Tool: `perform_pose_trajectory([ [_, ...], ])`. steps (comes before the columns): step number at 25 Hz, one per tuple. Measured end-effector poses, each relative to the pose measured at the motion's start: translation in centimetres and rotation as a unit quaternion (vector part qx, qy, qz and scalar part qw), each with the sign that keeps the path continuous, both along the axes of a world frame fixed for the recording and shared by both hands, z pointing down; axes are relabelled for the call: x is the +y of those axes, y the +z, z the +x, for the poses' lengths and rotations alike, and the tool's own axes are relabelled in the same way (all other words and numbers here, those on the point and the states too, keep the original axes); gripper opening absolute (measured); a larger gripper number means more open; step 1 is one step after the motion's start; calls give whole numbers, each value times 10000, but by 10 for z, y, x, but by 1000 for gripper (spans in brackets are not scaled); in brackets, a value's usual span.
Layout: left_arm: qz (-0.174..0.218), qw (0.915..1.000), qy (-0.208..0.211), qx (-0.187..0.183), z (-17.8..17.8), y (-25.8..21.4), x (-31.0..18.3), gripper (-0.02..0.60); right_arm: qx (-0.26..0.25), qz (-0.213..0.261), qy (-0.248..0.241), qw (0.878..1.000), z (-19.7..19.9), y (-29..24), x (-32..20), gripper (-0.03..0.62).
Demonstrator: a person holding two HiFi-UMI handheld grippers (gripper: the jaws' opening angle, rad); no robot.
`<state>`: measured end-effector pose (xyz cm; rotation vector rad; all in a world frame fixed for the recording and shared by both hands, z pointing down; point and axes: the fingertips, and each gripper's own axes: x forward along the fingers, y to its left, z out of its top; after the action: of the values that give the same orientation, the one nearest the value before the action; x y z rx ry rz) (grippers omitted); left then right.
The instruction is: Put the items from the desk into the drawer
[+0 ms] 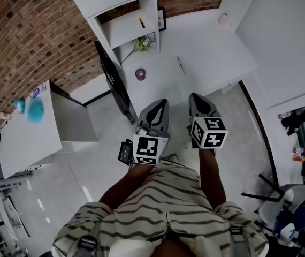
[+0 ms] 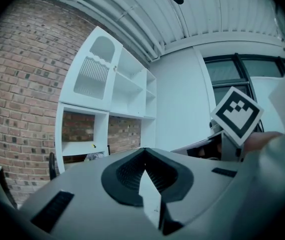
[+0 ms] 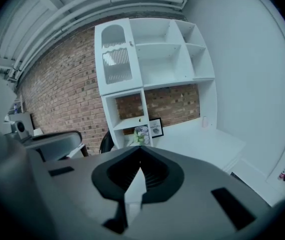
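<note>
I stand a step back from the white desk [image 1: 206,42]. On its top lie a thin dark pen [image 1: 180,65] and a small reddish tape roll [image 1: 140,74], with a pale pink object [image 1: 223,19] at the back corner. My left gripper [image 1: 163,101] and right gripper [image 1: 194,96] hang side by side at waist height, short of the desk's front edge, pointing at it. In each gripper view the jaws meet at the tip, left gripper [image 2: 145,151] and right gripper [image 3: 140,149], both shut with nothing between them. I cannot make out a drawer for certain.
A black chair [image 1: 115,84] stands at the desk's left end. White shelves [image 1: 126,28] hold a small yellow item [image 1: 140,22], a plant [image 1: 142,43] and a framed picture [image 1: 162,19]. A white side table [image 1: 24,138] with a blue object [image 1: 35,110] stands at the left.
</note>
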<state>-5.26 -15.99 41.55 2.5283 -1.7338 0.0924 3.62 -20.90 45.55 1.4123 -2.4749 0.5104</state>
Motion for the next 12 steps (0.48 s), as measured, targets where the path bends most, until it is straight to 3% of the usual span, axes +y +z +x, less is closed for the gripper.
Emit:
perform_pose_trajectory([
  [12, -278, 9996, 20, 41, -19, 24, -15, 5, 692, -520, -22, 9962, -18, 57, -84, 12],
])
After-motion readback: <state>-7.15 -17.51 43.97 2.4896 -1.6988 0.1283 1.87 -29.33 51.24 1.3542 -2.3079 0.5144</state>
